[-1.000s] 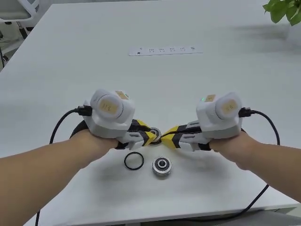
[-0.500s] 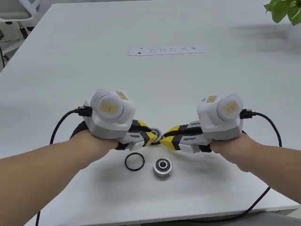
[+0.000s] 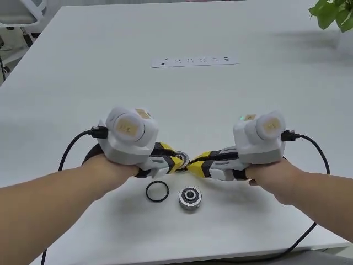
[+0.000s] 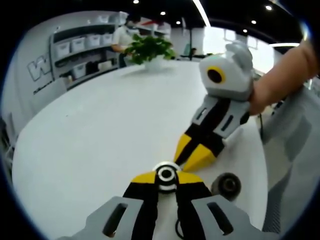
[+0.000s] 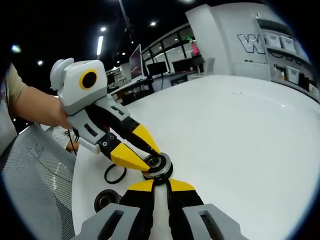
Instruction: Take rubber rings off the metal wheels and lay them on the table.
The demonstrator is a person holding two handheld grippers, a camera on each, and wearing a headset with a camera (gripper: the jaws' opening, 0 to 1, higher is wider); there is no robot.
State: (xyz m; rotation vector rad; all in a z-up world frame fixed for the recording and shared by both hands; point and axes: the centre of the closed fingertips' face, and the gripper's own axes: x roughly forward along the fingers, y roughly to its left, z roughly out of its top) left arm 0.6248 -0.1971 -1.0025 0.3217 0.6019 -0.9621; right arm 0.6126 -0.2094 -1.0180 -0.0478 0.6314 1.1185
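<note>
We hold the wheel [image 3: 183, 159] just above the table [image 3: 110, 66] w/ L gripper [image 3: 177, 160] clamped shut on it as anchor, R gripper [image 3: 194, 162] nipped shut at its rim, prob. on the rubber ring [image 5: 168, 169] to peel it.

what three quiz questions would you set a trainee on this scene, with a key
1. True or false: in the head view, the loose black rubber ring lies on the white table, left of the round metal wheel lying flat.
2. Where is the other small metal wheel? A) on a shelf. B) between the tips of the left gripper and the right gripper. C) under the loose ring.
3. How many loose rubber rings lie on the table?

Key: 1 true; 2 B; 3 one.
</note>
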